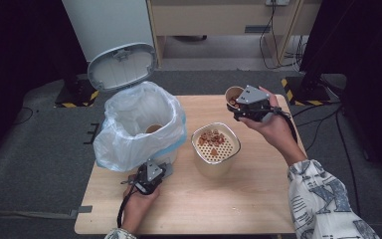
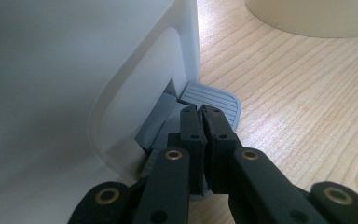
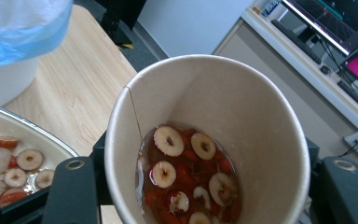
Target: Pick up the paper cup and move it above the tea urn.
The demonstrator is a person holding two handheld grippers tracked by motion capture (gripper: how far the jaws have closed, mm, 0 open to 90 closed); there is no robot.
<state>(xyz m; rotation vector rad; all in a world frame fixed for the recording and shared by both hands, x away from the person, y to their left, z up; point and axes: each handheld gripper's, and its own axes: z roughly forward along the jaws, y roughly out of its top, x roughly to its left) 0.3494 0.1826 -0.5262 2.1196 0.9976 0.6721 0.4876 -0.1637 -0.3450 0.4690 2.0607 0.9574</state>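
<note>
One paper cup (image 3: 205, 140) in right gripper (image 1: 251, 107); one strainer bowl (image 1: 216, 148).

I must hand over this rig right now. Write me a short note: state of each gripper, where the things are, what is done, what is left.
Left gripper: jaws shut, tips on the grey ribbed pedal of the white bin; its lid stands open.
Right gripper: shut on the tan paper cup, which has red liquid and sliced fruit inside.
Cream container with perforated strainer: at table centre, fruit slices already on it.
Done: bin opened, some fruit strained.
Left: probably drain this cup, then bin it.
</note>
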